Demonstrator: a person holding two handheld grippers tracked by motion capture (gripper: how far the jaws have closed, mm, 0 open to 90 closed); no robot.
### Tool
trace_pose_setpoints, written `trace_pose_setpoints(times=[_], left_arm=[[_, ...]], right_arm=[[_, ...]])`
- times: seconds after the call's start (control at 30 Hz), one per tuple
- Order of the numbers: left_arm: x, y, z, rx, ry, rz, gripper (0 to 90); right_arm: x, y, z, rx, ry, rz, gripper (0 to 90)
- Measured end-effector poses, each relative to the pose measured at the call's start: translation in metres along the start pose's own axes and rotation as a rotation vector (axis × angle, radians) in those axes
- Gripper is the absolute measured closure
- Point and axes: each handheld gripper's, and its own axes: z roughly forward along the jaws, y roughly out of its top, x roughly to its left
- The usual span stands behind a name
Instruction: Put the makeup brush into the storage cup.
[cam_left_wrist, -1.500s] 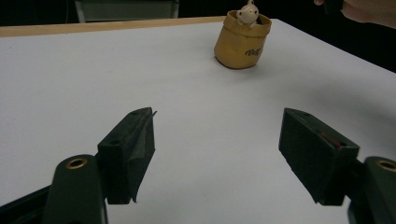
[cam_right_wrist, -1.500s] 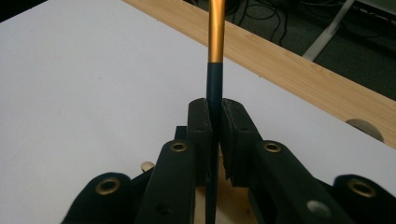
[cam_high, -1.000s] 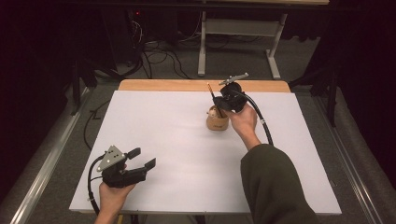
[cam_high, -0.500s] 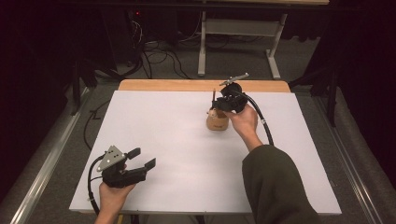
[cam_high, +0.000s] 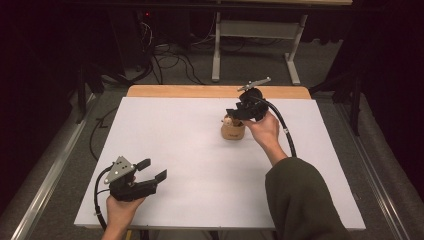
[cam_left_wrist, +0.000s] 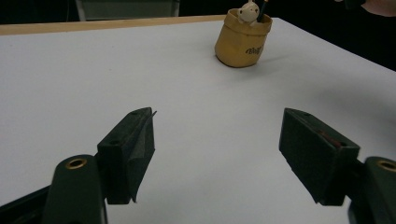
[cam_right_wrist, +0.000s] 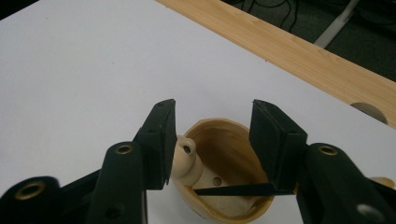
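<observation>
Light falls from above onto the white bench (cam_high: 200, 150), which glows evenly and a little bluish, while the floor and surroundings at the frame edges in the high view sink into near-black. Shadows on the bench are soft and faint; the pale yellow cup (cam_left_wrist: 243, 39) casts a weak smudge to its right in the left gripper view. No hard glare shows. The high view is soft and grainy. In both gripper views the near black jaws at the bottom are slightly blurred, and the wooden bench edge bows mildly.
</observation>
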Motion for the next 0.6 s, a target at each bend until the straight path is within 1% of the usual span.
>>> trace_pose_setpoints(times=[0.1, 0.13, 0.2, 0.3, 0.43, 0.53, 0.6], left_arm=[[0.0, 0.0, 0.0, -0.001, 0.001, 0.0, 27.2], [-0.001, 0.0, 0.0, -0.006, 0.001, -0.006, 27.2], [0.0, 0.0, -0.001, -0.006, 0.002, -0.007, 27.2], [0.0, 0.0, 0.0, 0.002, 0.003, 0.0, 27.2], [0.0, 0.0, 0.0, 0.001, 0.004, 0.0, 27.2], [0.0, 0.0, -0.001, -0.001, 0.005, -0.002, 27.2], [0.0, 0.0, -0.001, -0.001, 0.004, -0.002, 27.2]], right_arm=[[0.001, 0.0, -0.005, -0.01, -0.003, -0.003, 49.8], [0.001, 0.001, -0.007, -0.013, -0.003, -0.008, 49.6], [0.002, 0.001, -0.01, -0.028, 0.003, -0.006, 49.0], [0.004, 0.002, -0.014, -0.037, 0.012, -0.021, 47.8], [0.007, 0.002, -0.019, -0.046, 0.024, -0.024, 46.1], [0.01, 0.002, -0.021, -0.046, 0.016, -0.031, 44.2], [0.011, 0.0, -0.024, -0.064, -0.005, -0.039, 44.3]])
